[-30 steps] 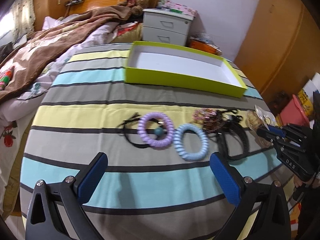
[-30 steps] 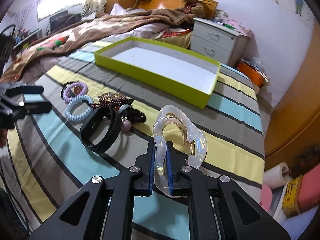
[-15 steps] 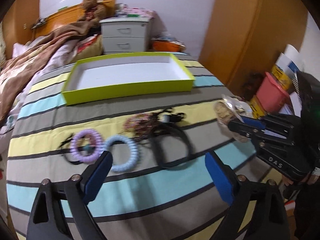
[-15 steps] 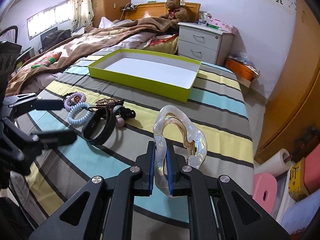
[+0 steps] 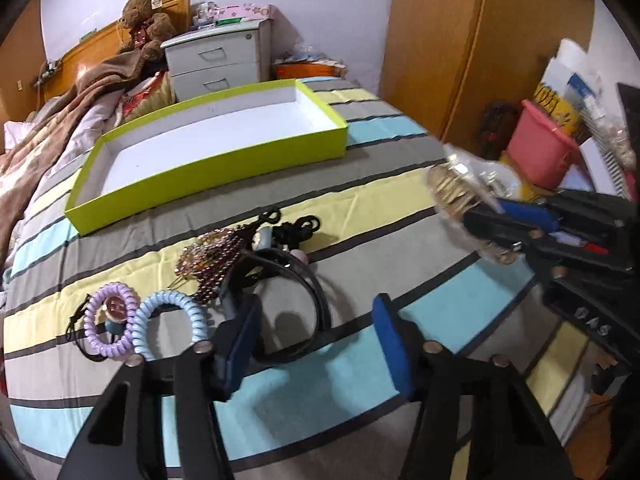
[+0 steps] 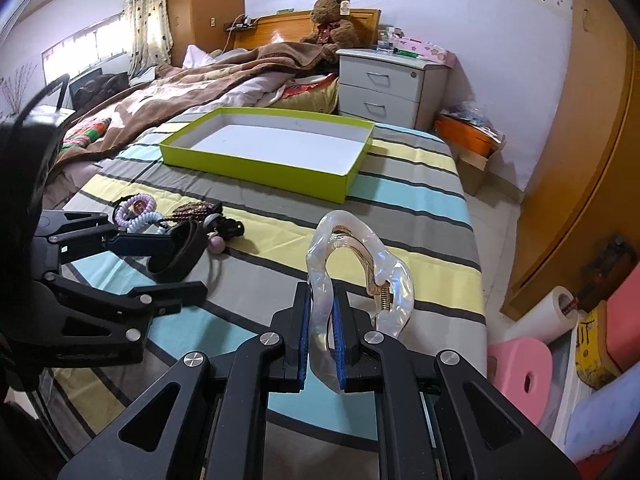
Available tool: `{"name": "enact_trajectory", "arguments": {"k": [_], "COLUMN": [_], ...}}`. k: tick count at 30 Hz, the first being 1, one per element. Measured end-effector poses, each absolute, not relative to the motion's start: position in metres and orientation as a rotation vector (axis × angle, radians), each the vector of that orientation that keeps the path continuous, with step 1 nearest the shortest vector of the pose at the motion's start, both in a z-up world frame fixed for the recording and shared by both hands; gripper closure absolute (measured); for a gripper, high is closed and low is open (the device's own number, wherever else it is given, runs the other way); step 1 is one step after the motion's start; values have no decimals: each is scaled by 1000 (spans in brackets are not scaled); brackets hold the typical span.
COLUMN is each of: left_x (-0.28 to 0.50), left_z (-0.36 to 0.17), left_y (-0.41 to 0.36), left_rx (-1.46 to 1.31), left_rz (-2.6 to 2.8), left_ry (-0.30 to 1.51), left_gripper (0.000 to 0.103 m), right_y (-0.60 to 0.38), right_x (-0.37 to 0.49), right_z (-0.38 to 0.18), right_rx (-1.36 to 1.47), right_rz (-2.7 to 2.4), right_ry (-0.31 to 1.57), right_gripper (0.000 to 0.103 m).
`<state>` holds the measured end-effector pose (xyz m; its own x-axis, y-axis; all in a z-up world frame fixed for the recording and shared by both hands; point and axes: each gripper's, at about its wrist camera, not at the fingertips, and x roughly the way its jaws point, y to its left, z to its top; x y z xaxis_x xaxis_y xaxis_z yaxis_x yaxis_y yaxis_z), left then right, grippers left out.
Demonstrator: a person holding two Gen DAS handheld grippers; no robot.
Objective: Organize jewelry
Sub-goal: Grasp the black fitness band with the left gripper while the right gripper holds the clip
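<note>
one clear hair claw (image 6: pixel 356 280) clamped in right gripper (image 6: pixel 322 344); left gripper (image 5: pixel 316 344) spread.

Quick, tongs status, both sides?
Left tongs: open, holding nothing, one finger at the black plastic bangle.
Right tongs: shut on the clear acrylic hair claw clip.

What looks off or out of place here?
Nothing damaged or spilled. The green box sits skewed to the stripes with nothing in it, while the beads and black ties lie tangled in one pile beside the black band.
</note>
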<state>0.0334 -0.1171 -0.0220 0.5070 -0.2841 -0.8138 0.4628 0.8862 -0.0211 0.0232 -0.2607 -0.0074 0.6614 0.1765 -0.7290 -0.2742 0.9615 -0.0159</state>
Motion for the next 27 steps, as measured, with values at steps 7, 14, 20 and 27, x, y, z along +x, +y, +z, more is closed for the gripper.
{"name": "enact_trajectory", "arguments": {"k": [7, 14, 20, 27], "left_x": [36, 37, 33, 27], "left_z": [-32, -31, -22, -10], "left_y": [-130, -129, -120, -105], "left_rx": [278, 266, 223, 157], "left_rz": [-456, -446, -448, -461], "left_ry": [953, 946, 924, 913], "left_gripper": [64, 90, 91, 92], "right_y": [-265, -267, -266, -259], "right_x": [23, 24, 23, 17], "right_z": [-6, -6, -3, 5], "right_rx": [-113, -116, -114, -122], "right_rz": [248, 248, 242, 242], "right_ry": [804, 801, 795, 778], "right_gripper": [92, 92, 92, 92]}}
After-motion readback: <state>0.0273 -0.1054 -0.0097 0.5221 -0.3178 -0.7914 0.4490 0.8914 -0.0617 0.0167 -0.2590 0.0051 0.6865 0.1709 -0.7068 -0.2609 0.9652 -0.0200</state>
